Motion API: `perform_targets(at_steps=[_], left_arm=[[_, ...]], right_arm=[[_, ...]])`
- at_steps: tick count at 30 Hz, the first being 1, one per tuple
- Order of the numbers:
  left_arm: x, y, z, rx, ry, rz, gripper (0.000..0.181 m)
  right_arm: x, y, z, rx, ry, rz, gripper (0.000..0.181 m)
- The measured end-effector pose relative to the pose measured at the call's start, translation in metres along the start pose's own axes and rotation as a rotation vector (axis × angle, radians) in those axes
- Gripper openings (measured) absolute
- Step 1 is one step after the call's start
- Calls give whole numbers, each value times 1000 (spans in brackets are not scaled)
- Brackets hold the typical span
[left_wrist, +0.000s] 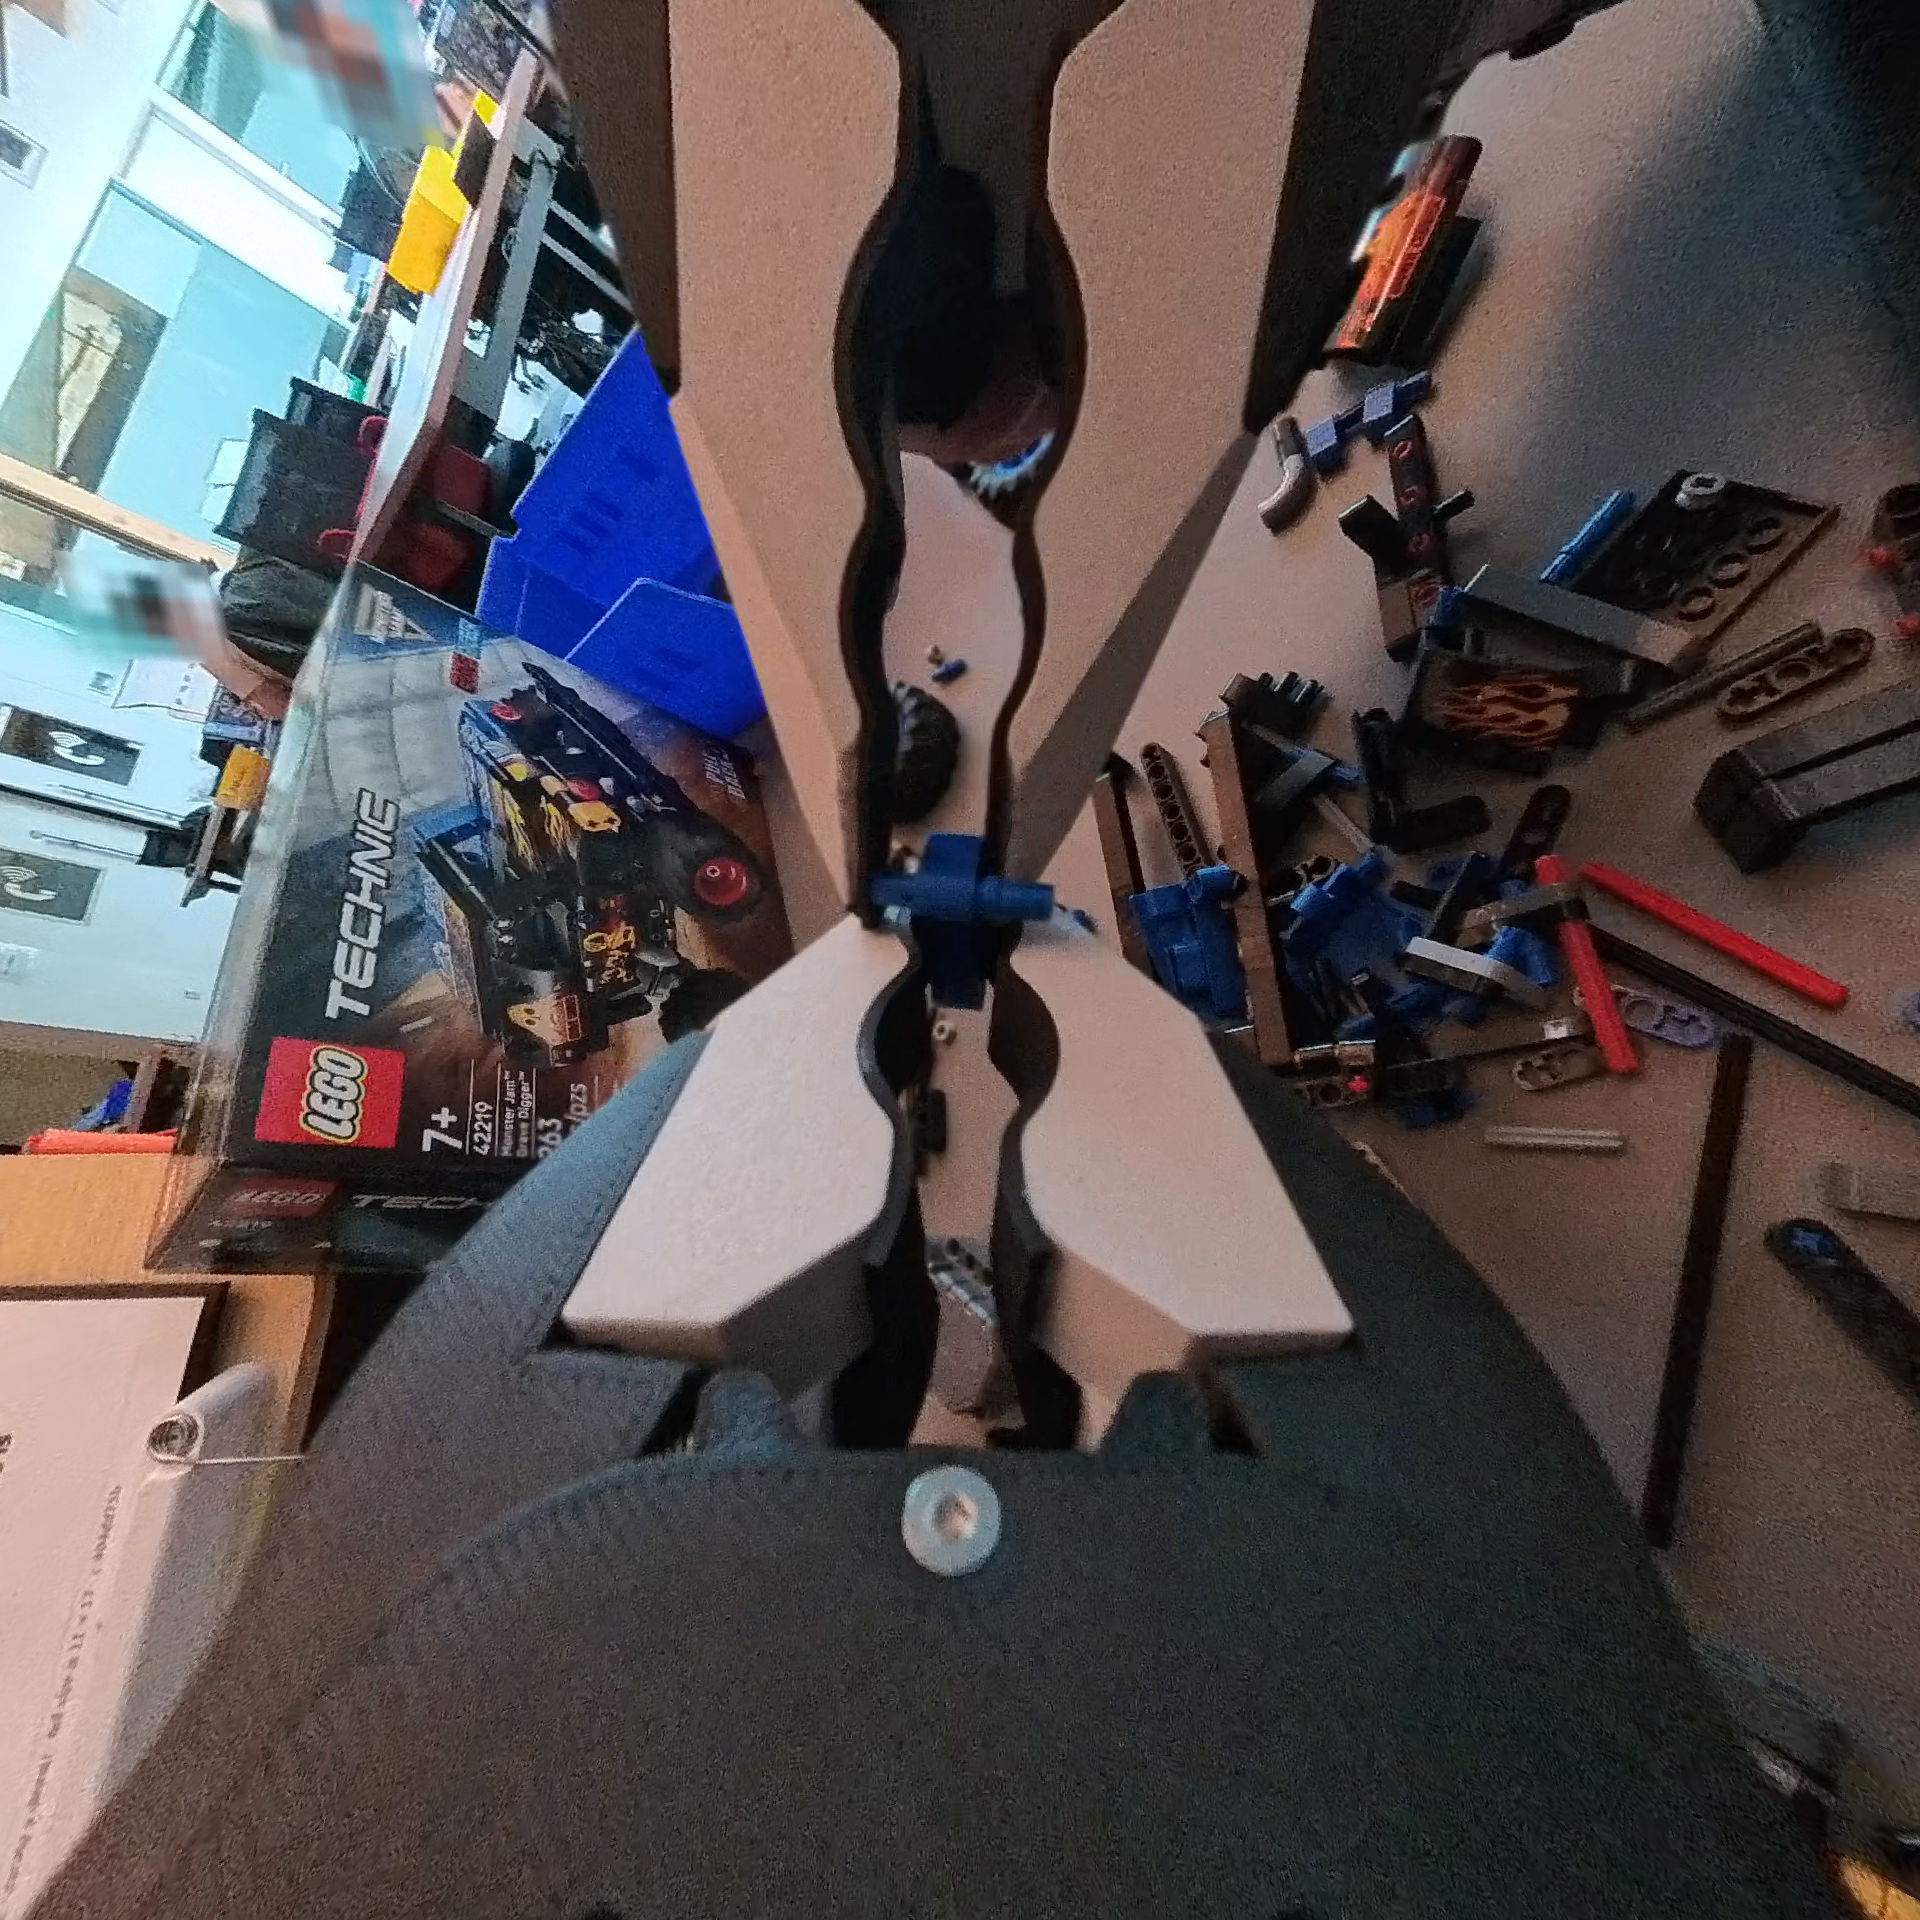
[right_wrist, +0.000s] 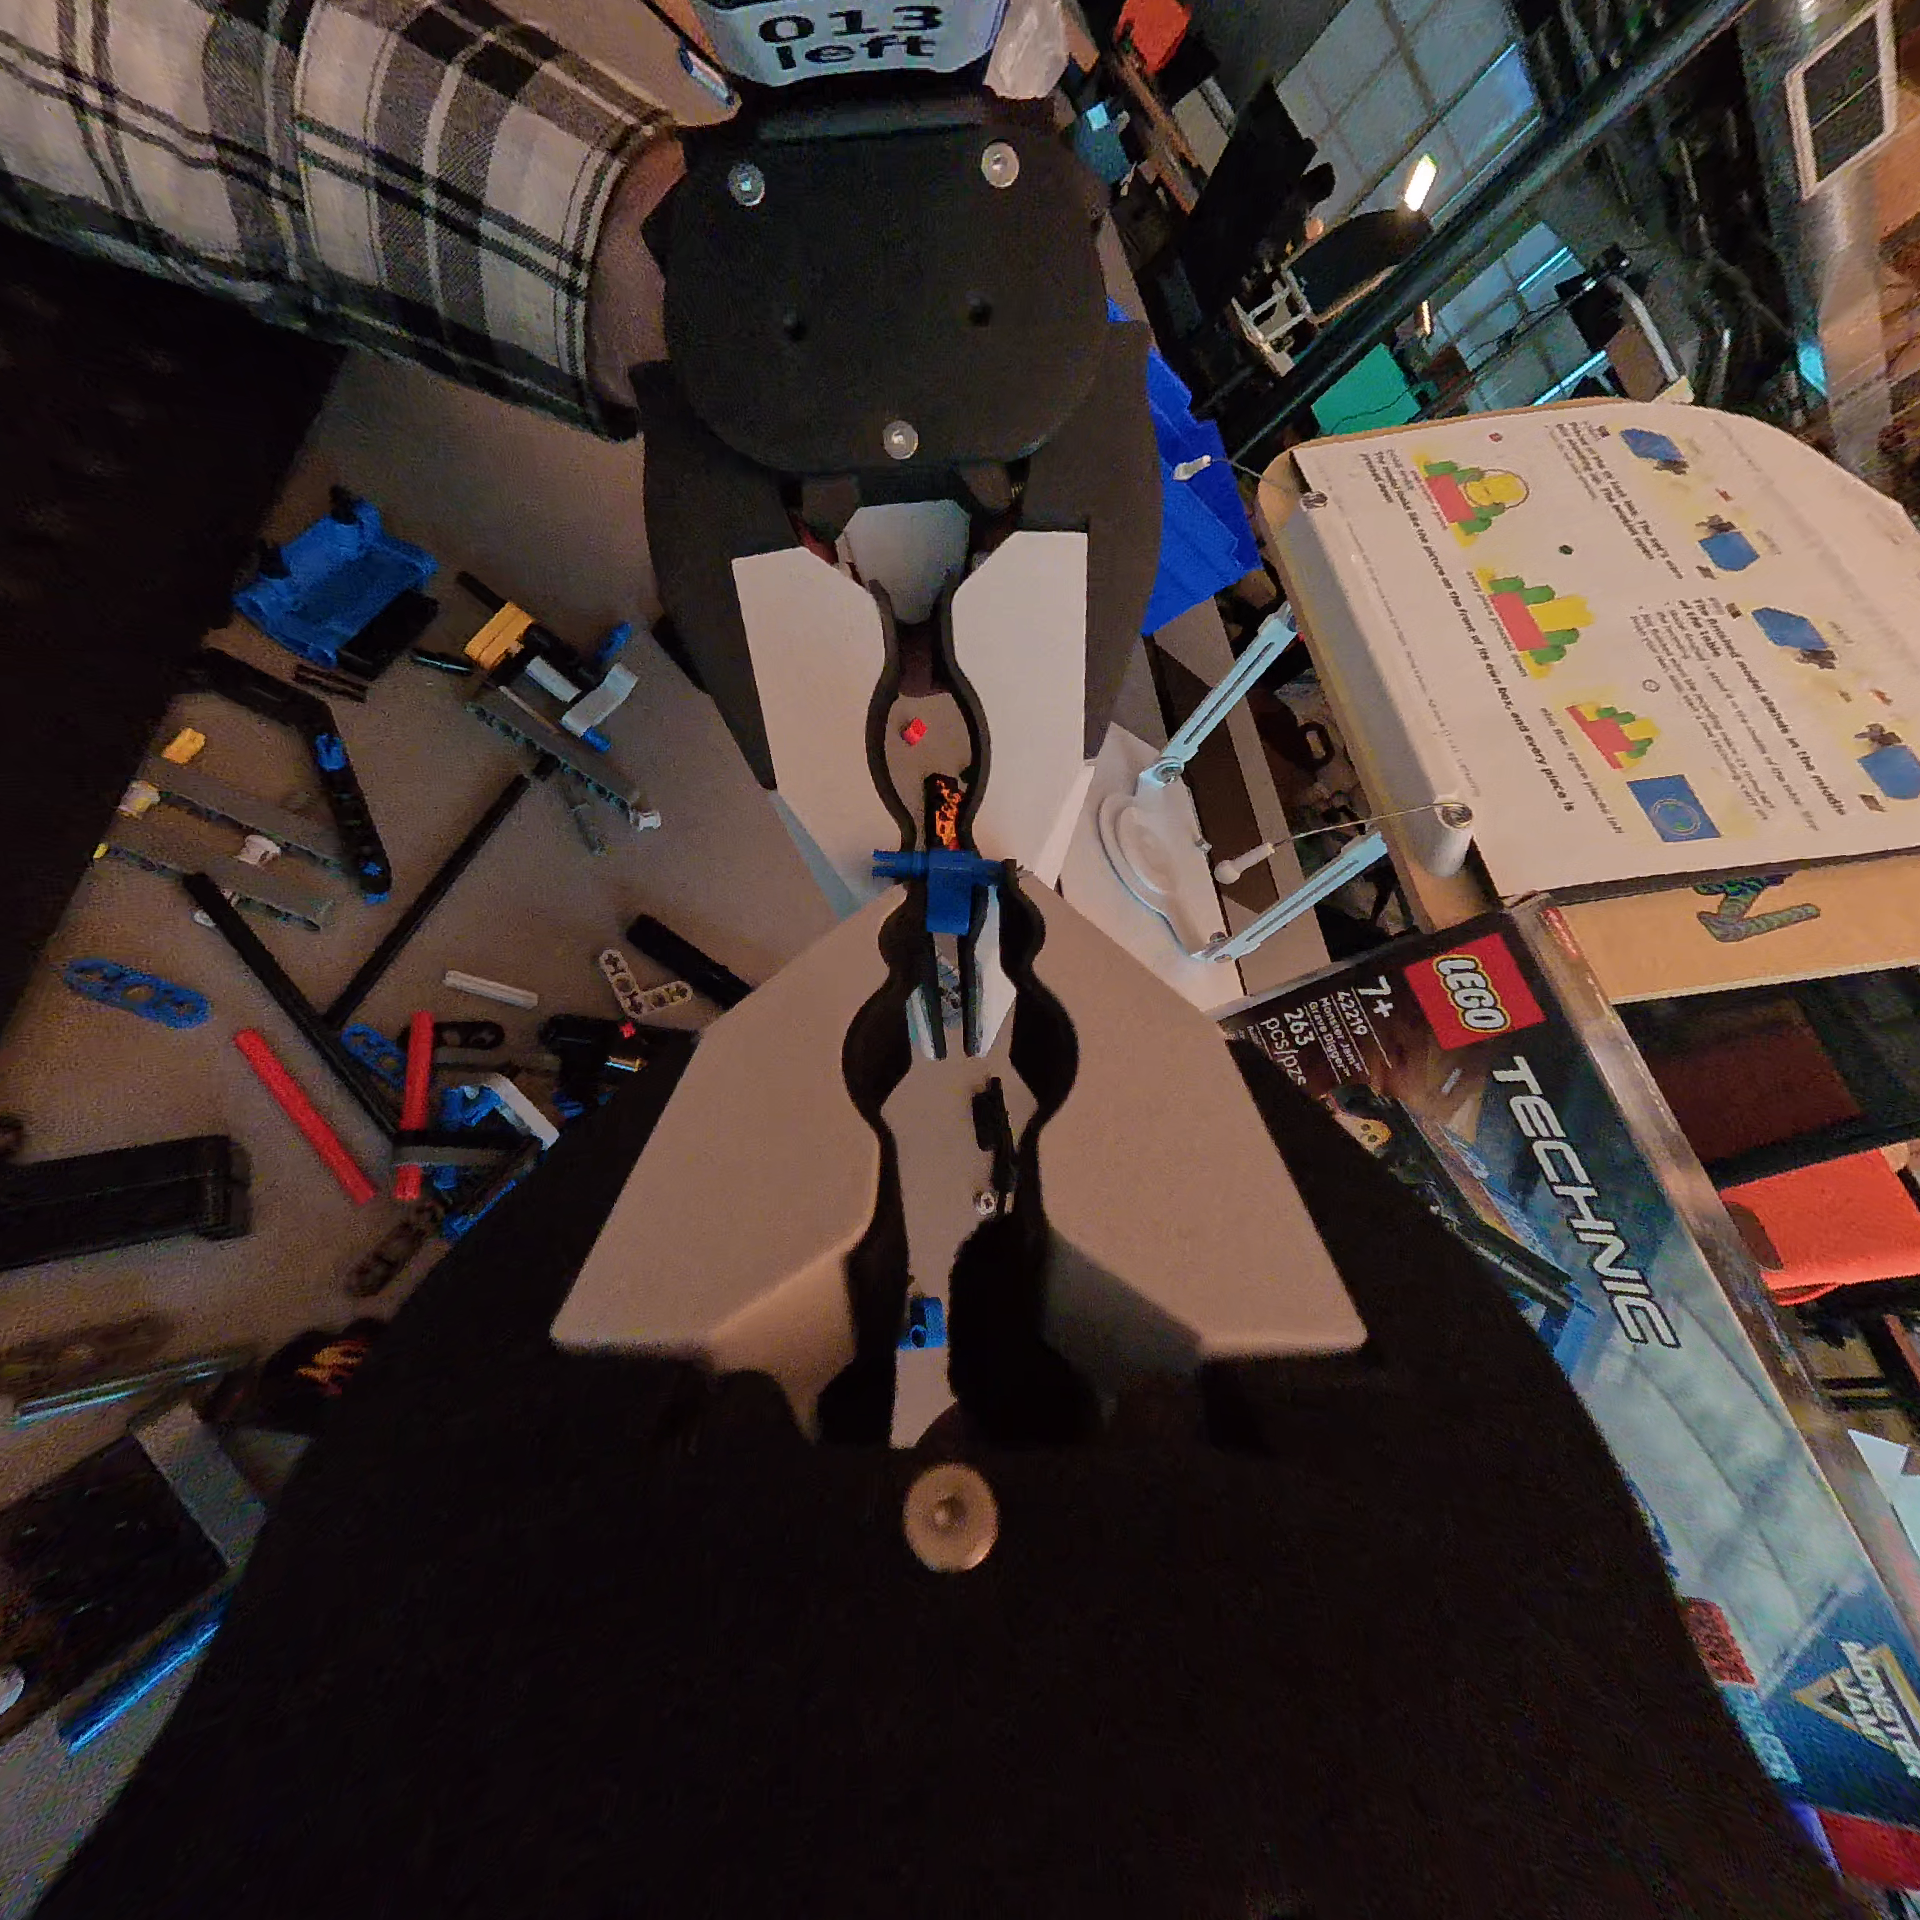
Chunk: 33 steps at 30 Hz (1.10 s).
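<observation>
One toy box (left_wrist: 499, 914) stands left. Two grippers meet tip to tip above the table (left_wrist: 1558, 1299): the left gripper (left_wrist: 940, 951) and right gripper (right_wrist: 951, 914) both clamp one small blue cross-shaped piece (left_wrist: 956, 902). Two red rods (left_wrist: 1662, 940) lie right.

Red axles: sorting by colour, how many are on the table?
2. A longer axle and a shorter axle lie close together among the loose parts; more may be hidden underneath.

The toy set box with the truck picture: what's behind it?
Behind the toy set box, the left wrist view shows blue plastic bins and, farther back, shelving with a yellow bin. The box covers the bins' lower parts, so what they rest on cannot be seen.
</observation>
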<state>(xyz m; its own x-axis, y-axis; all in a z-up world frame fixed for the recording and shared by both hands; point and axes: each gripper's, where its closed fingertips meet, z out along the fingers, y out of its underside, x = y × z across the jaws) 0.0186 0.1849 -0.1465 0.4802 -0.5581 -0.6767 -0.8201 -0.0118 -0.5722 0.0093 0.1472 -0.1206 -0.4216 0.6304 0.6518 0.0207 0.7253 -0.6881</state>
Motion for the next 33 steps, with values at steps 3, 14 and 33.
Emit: perform_targets(at_steps=[3,14,33], left_arm=[[7,4,2,-22,39,1,1],[-24,22,8,-70,-108,-95,0],[-72,22,8,-256,-535,103,0]], right_arm=[[-8,3,2,-64,-29,-58,5],[16,17,-1,-40,-3,231,24],[41,22,2,82,1,747,2]])
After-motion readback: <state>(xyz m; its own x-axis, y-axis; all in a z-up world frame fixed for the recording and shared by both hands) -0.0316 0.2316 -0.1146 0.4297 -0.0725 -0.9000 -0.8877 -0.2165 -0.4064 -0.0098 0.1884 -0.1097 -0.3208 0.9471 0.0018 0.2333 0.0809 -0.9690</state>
